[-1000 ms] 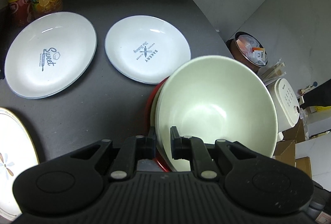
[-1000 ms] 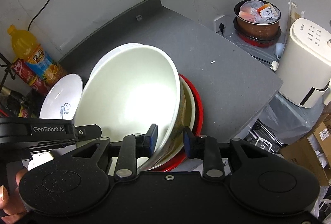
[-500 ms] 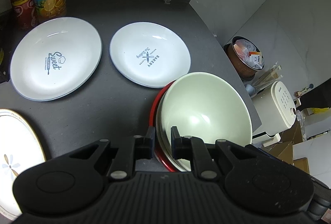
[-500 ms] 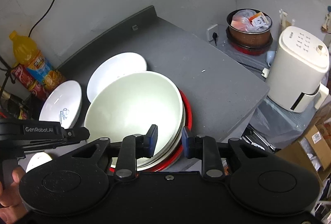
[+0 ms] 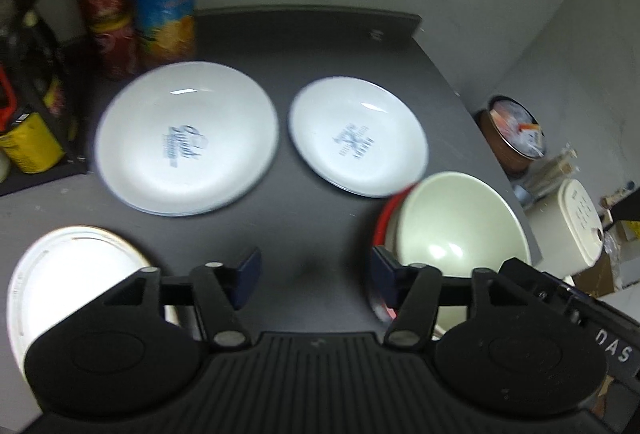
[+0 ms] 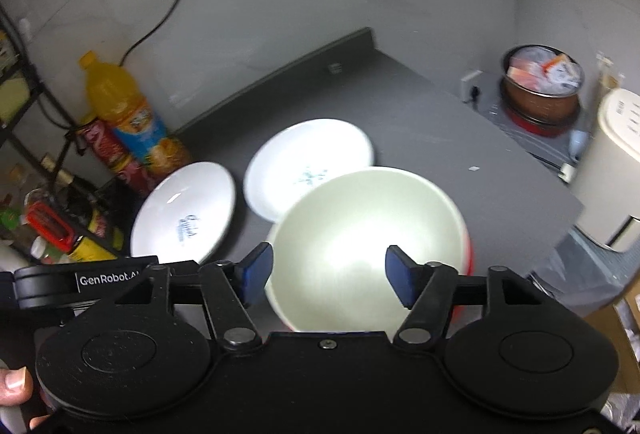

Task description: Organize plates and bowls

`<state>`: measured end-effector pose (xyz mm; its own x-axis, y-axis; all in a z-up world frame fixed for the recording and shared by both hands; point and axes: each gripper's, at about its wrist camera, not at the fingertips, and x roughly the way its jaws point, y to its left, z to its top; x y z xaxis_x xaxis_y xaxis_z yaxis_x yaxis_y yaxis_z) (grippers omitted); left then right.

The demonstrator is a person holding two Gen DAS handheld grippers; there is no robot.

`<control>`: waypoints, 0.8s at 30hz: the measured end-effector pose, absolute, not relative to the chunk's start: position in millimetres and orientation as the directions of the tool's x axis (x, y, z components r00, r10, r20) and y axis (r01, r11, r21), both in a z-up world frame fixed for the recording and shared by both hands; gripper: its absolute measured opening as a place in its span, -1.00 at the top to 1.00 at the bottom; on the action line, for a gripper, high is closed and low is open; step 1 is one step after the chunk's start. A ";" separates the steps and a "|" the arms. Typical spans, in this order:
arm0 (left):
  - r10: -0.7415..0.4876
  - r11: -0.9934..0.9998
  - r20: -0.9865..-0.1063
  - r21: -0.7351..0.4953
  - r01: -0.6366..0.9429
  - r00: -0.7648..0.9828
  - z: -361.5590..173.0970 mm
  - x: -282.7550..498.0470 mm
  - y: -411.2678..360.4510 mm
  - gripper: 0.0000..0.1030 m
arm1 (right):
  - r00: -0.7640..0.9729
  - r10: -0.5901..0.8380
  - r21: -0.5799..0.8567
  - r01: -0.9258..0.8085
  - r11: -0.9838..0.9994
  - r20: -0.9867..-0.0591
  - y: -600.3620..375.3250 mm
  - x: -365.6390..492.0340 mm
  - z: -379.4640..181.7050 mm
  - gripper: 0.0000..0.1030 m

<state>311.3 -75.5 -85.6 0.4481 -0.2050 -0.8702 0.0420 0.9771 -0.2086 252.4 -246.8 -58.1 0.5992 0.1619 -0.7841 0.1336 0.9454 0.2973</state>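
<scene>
Grey walls closed in a dark worktop (image 5: 328, 218) that carried the dishes. My left gripper (image 5: 316, 276) hung over a bare stretch of it, jaws spread wide and holding nothing. Beyond it lay two white plates side by side and apart: the larger plate (image 5: 188, 137) on the left and the smaller plate (image 5: 358, 137) on the right, each with blue lettering too blurred to read. A third plate (image 5: 76, 278) with a thin gold ring sat at the near left. My right gripper (image 6: 329, 274) stood above the pale green bowl (image 6: 368, 246), jaws apart on either side of it and gripping nothing. That bowl sat nested in a red dish (image 5: 382, 218) near the worktop's right edge. An orange drink bottle (image 6: 128, 117) and red cans (image 5: 110, 13) stood against the back wall.
</scene>
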 end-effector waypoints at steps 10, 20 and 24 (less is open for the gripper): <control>-0.120 0.982 -0.875 -0.174 -0.074 0.468 -85.0 314.9 -23.6 -0.34 | 0.578 0.261 0.326 0.010 0.945 -0.774 -213.2 284.5 -60.0 -0.47; -0.069 0.962 -0.885 -0.181 -0.204 0.460 -93.7 329.2 9.2 -0.34 | 0.532 0.326 0.326 -0.097 0.940 -0.782 -194.9 331.8 -71.4 -0.48; -0.042 0.955 -0.892 -0.168 -0.244 0.450 -99.4 339.1 18.2 -0.34 | 0.505 0.354 0.343 -0.119 0.932 -0.787 -190.6 351.3 -77.1 -0.48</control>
